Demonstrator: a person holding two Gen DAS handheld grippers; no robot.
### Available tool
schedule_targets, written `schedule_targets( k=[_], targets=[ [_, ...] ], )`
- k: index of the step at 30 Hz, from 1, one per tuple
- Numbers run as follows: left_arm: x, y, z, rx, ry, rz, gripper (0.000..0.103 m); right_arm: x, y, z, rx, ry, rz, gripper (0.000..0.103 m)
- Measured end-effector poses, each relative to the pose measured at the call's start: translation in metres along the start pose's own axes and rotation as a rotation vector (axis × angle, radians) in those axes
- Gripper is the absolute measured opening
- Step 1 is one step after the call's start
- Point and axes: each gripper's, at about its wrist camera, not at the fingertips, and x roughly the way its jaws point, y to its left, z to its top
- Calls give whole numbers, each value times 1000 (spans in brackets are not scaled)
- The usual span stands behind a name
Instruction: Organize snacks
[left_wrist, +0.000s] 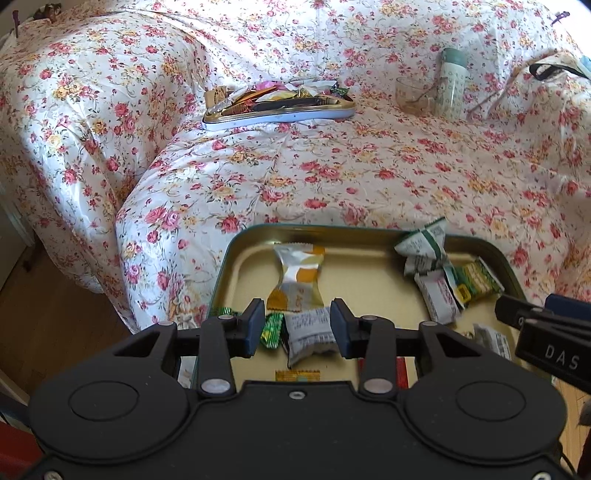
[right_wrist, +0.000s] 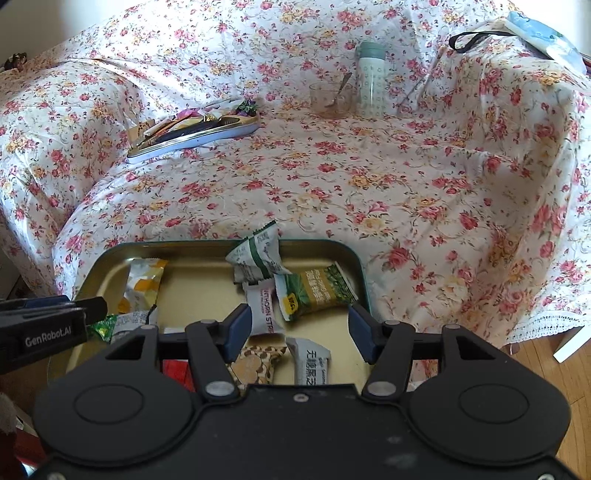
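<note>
Snack tin: light, crinkly sachets. Left hand-held gripper open astride white sachet; pinch its middle. Right hand-held gripper open, empty, at 3 o'clock.

Each claw is matte black plastic with two round raised discs on its body, silver screws at the linkage pivots and dark blue pads on the fingers. Seen from the side, one carries white "GenRobot.AI" lettering, the other "DAS".
</note>
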Motion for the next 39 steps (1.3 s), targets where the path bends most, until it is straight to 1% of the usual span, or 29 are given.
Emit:
schedule_targets(
  k=[8, 15, 39],
  targets=[
    [-5, -4, -8, 13, -13, 21, 49, -4, 1, -9, -10, 9, 6, 61],
    [0, -2, -14, 3, 31, 20, 49, -2, 2, -13, -16, 24, 9, 61],
    [5, -2, -15, 1, 59, 25, 49, 0, -1, -12, -22, 30, 10, 61]
  ],
)
